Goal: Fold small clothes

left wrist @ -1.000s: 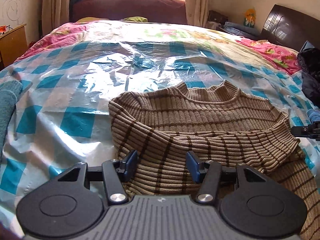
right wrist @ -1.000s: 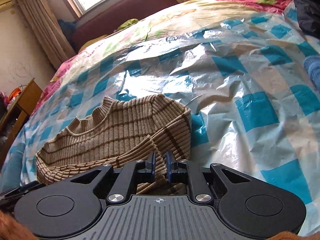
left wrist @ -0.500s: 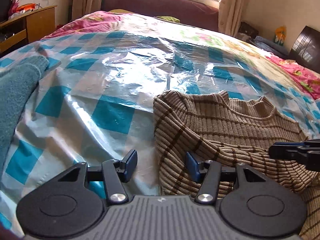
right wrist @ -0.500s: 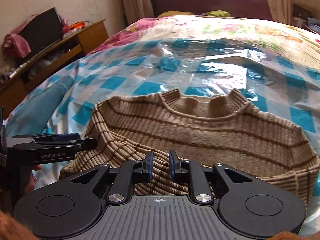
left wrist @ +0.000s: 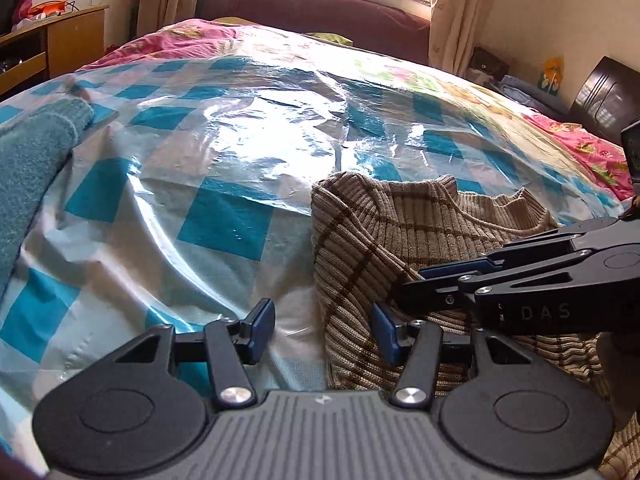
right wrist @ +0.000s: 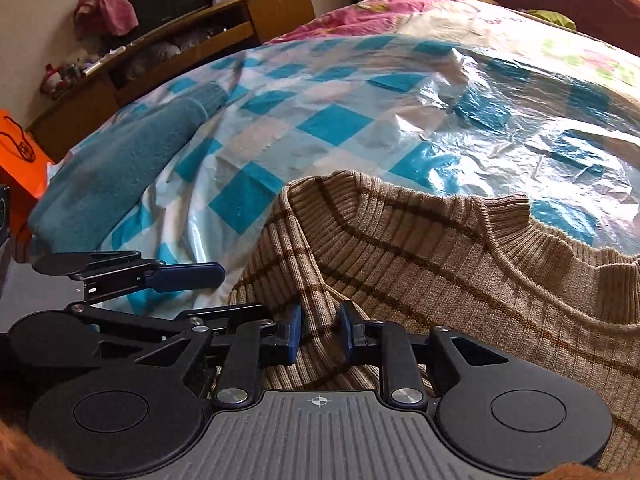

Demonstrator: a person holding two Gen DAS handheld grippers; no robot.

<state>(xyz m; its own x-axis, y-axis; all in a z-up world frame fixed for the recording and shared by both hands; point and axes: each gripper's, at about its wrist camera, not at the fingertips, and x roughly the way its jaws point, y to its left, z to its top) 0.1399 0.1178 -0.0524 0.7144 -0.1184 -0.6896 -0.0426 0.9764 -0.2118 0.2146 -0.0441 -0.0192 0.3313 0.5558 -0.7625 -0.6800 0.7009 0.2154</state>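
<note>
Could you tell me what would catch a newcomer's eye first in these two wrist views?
The brown striped ribbed sweater lies half folded near the front edge of the bed, on a shiny blue-and-white checked plastic sheet. The right gripper has a fold of the sweater between its opening jaws, with the left gripper open at the sweater's side edge. A teal knit garment lies further off on the sheet.

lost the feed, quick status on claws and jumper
Left claw open, empty. Right claw opening, sleeve fold between pads. Jumper half folded. Nothing blocking.
</note>
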